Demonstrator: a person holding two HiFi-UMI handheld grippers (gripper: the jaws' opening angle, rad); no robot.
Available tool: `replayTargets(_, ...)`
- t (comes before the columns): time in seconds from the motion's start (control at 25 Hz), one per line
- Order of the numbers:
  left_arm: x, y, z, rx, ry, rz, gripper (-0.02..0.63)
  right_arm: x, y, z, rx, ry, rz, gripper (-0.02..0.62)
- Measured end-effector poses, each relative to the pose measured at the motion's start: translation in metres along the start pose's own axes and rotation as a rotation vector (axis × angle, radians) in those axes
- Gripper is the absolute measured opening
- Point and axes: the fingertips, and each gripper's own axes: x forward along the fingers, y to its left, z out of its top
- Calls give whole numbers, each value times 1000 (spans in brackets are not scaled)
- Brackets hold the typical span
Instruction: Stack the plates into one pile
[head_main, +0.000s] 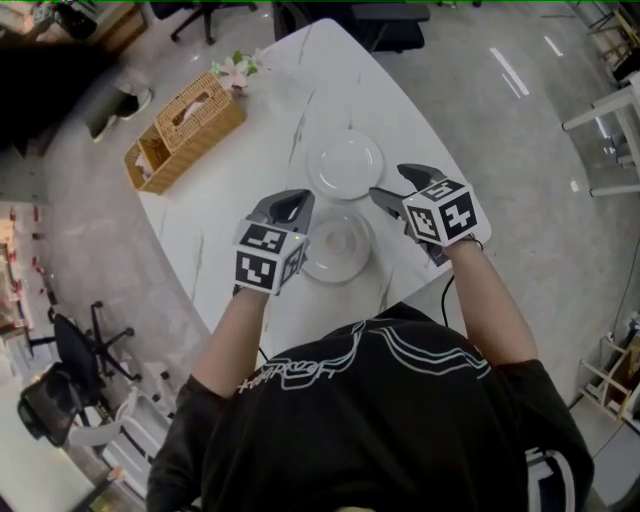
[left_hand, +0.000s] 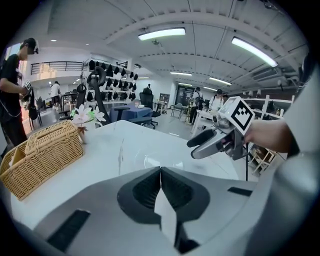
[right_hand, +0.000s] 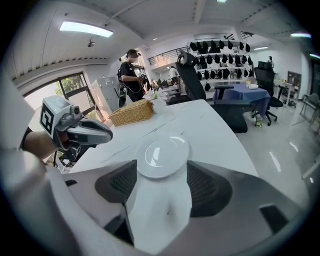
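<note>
1. We see two plates lying flat on the white table, a far plate and a near plate. They lie just beside each other and are not stacked.
2. Our left gripper is just beside the near plate's left edge. In its own view the jaws are pressed together with nothing between them.
3. Our right gripper sits to the right of the plates and points in toward them. Its jaws stand wide apart and hold nothing. In its view a plate lies on the table beyond the gap, framed by the two jaws but untouched.
4. Each gripper shows in the other's view: the right one at the right of the left gripper view, the left one at the left of the right gripper view.
5. A wicker basket stands near the table's far left edge, with pale flowers just beyond it.
</note>
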Motion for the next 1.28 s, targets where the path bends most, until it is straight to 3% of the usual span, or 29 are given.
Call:
replayTargets(0.48,59,34,0,57,103,19,25,26,-22,5,62,20,19,319)
replayTargets(0.88,84,40,-24,37,186,-13,25,40,-33,3,126,25,30,318)
replayTargets(1.28,89,46,-27,25,200,-7,25,47,-36,2,203,16,50,318)
